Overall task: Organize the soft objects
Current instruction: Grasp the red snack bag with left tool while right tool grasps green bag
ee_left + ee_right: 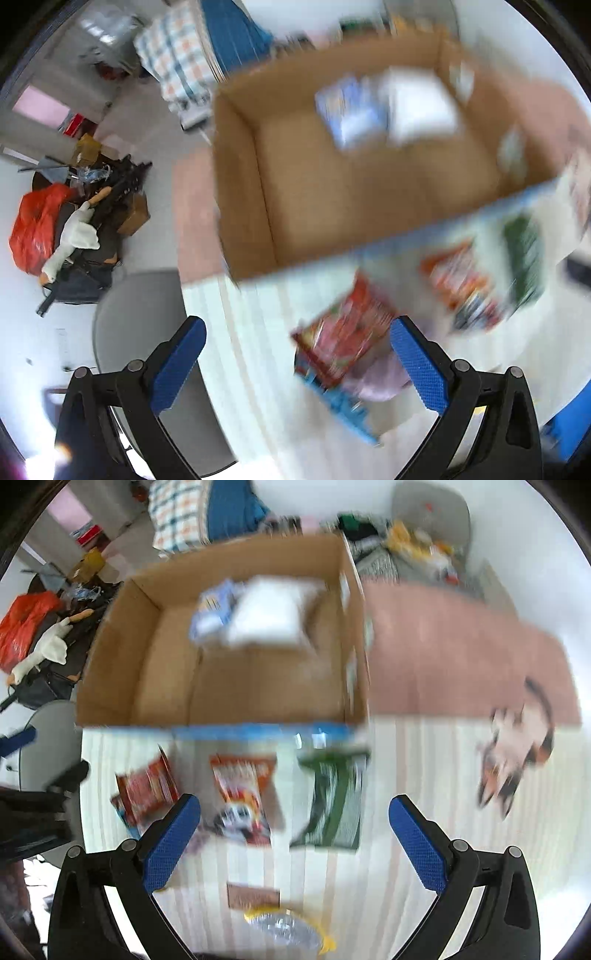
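An open cardboard box (pixel 236 192) (pixel 110 657) stands on a bed with a pale striped sheet (pixel 406 775). Inside lie a white soft pack (pixel 269 613) (pixel 421 103) and a blue-white pack (pixel 214 609) (pixel 351 110). In front of the box lie a red packet (pixel 343 332) (pixel 147 786), an orange-red packet (pixel 243 790) (pixel 458 277) and a green packet (pixel 332 801) (pixel 524 254). A plush cat (pixel 517 753) lies at the right. My left gripper (pixel 297 365) is open and empty above the red packet. My right gripper (pixel 293 845) is open and empty above the packets. Both views are blurred.
A pink blanket (pixel 461 646) lies beside the box. A yellow-rimmed clear bag (pixel 288 928) and a small brown pack (pixel 253 895) lie near the bed's front. A grey chair (pixel 136 332), a red bag (pixel 37 225) and a plush goose (pixel 74 236) are at the left on the floor.
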`<action>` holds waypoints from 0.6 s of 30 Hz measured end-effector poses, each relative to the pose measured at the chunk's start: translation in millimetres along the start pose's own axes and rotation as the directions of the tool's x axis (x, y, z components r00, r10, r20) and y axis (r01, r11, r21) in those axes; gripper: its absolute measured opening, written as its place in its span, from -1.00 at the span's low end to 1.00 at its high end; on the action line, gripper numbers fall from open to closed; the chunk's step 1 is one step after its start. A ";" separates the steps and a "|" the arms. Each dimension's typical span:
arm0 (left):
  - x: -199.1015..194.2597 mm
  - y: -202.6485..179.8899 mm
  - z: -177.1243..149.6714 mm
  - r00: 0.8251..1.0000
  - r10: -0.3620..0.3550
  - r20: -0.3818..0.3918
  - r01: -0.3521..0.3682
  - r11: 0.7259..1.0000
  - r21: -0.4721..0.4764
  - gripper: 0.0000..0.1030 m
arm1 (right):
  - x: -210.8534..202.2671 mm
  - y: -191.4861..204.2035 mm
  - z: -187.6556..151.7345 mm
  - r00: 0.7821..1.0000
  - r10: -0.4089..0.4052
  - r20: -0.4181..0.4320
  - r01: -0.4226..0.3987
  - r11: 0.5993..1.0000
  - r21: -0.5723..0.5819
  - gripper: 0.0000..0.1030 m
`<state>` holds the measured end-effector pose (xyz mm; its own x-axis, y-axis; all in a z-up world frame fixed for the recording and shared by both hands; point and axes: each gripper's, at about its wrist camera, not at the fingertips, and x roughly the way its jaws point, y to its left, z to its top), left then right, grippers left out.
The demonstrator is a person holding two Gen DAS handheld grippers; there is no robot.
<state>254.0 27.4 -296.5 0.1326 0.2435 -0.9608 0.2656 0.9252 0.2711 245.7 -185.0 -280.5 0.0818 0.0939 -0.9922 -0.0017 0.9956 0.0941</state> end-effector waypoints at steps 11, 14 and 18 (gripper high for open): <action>99.5 -40.3 -9.3 0.992 0.080 -0.102 -0.053 0.966 0.252 1.00 | 81.3 -50.1 -22.2 0.990 -0.009 -0.138 0.028 0.990 0.137 1.00; 100.4 -35.9 -3.8 0.991 0.044 -0.126 -0.014 0.973 0.230 1.00 | 98.2 -57.1 -19.9 0.988 -0.005 -0.158 0.033 0.984 0.174 1.00; 102.3 -31.5 -2.6 0.990 -0.002 -0.140 0.037 0.969 0.245 1.00 | 117.7 -58.5 -19.5 0.981 -0.003 -0.195 0.041 0.981 0.191 0.99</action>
<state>256.7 24.0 -403.5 -0.0030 0.2797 -0.9601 0.4960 0.8341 0.2414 236.0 -232.0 -404.4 -0.1146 0.0904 -0.9893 0.1924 0.9790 0.0672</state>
